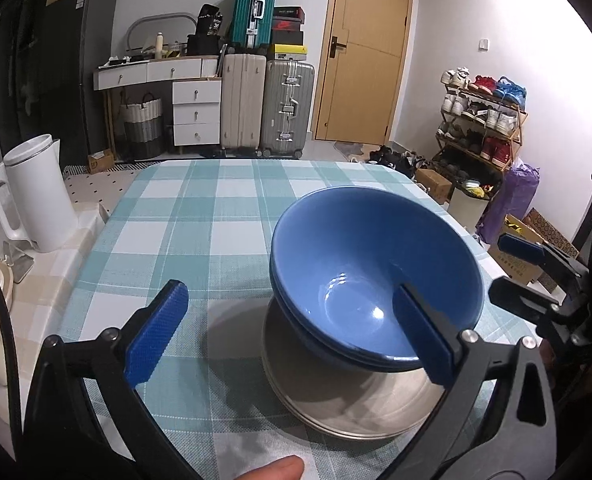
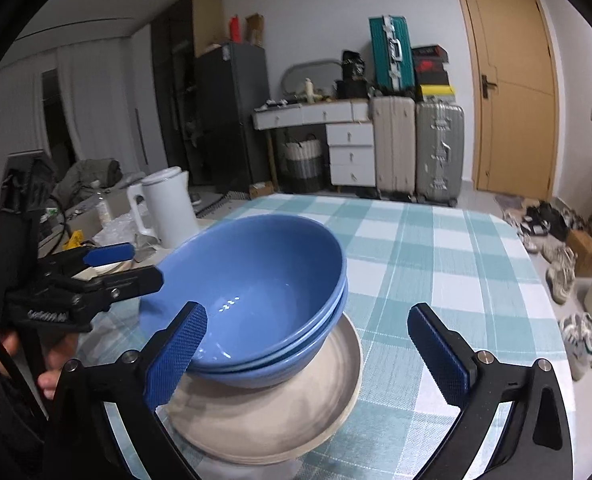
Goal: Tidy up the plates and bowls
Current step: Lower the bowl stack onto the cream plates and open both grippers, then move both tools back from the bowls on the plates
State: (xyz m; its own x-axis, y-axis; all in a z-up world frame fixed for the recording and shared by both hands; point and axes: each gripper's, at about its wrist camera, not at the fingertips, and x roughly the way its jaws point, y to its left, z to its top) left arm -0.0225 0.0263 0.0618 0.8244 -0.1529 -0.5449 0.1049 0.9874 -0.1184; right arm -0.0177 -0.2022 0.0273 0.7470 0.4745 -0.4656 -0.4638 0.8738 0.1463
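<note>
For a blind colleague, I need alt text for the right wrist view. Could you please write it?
Two nested blue bowls sit on a stack of beige plates on a checked tablecloth. The right gripper is open in front of them, holding nothing; the left gripper is at the left edge, beside a white kettle.

A lived-in home: a table [image 1: 200,216] with checked cloth, stacked suitcases [image 1: 268,108] by a wooden door [image 1: 361,52], a shoe rack [image 1: 479,120], a fridge [image 2: 232,112].

bowls [image 1: 375,276] nested, on stacked plates [image 1: 335,400] on table [image 1: 200,216]. stack between left fingers [image 1: 156,336], kettle [image 1: 36,192] left beyond them.
</note>
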